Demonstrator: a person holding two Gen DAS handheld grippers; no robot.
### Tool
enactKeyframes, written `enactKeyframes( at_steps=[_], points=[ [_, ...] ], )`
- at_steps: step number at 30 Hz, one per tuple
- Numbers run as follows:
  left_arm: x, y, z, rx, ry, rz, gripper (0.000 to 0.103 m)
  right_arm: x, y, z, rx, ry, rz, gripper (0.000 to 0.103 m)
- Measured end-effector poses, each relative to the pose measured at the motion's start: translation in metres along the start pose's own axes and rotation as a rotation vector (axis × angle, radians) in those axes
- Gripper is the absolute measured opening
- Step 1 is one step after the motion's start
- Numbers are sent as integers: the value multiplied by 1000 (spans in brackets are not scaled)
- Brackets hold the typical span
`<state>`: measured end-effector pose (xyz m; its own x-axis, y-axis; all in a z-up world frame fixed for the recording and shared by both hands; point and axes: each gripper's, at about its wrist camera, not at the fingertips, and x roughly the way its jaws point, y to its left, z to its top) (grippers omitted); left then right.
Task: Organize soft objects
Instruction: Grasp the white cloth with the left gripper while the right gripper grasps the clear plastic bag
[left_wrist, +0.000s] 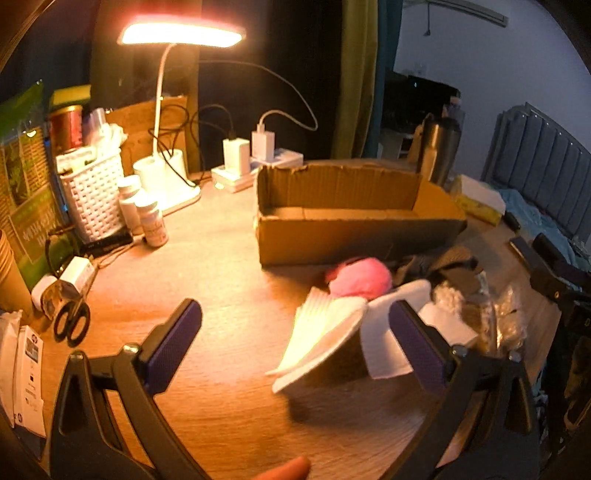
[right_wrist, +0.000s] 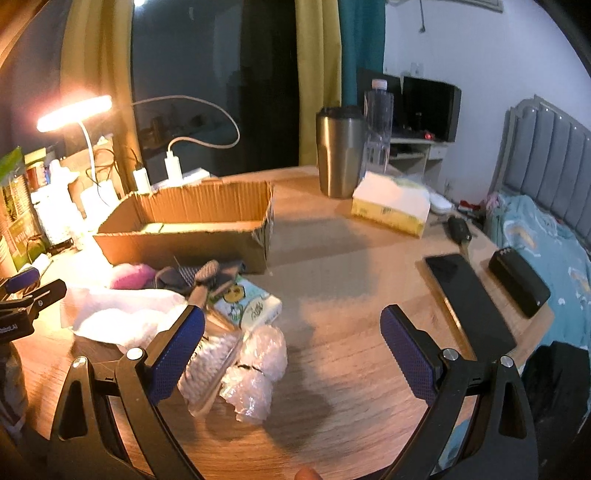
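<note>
Lit desk lamp (left_wrist: 181, 31) on wooden table (right_wrist: 351, 266), dark window, yellow-green curtains (right_wrist: 317, 74) — grey padded headboard (right_wrist: 550, 162), white wall.

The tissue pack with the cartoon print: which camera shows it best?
The right wrist view. The tissue pack lies there unblocked, print facing up, beside the bubble wrap. In the left wrist view I cannot make it out in the pile.
</note>
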<state>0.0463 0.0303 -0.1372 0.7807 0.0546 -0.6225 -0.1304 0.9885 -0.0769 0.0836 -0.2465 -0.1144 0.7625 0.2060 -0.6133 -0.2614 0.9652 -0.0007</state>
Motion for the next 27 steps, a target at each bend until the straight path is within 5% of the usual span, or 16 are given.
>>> enactKeyframes(
  at_steps=[11, 14, 17, 25, 27],
  points=[
    [26, 11, -7, -3, 88, -35, 93, 24, -2, -10, 22, 73, -2, 98],
    [30, 11, -8, -3, 99, -43, 85, 29, -2, -14, 28, 101, 13, 98],
    [32, 11, -9, -1, 108, -64, 61, 31, -1, -17, 35, 121, 34, 96],
    [38, 9, -13, -5, 137, -162, 21, 36, 3, -24, 36, 177, 99, 46],
    [38, 10, -14, -10, 138, -177, 19, 34, 4, -23, 32, 174, 97, 36]
  ],
)
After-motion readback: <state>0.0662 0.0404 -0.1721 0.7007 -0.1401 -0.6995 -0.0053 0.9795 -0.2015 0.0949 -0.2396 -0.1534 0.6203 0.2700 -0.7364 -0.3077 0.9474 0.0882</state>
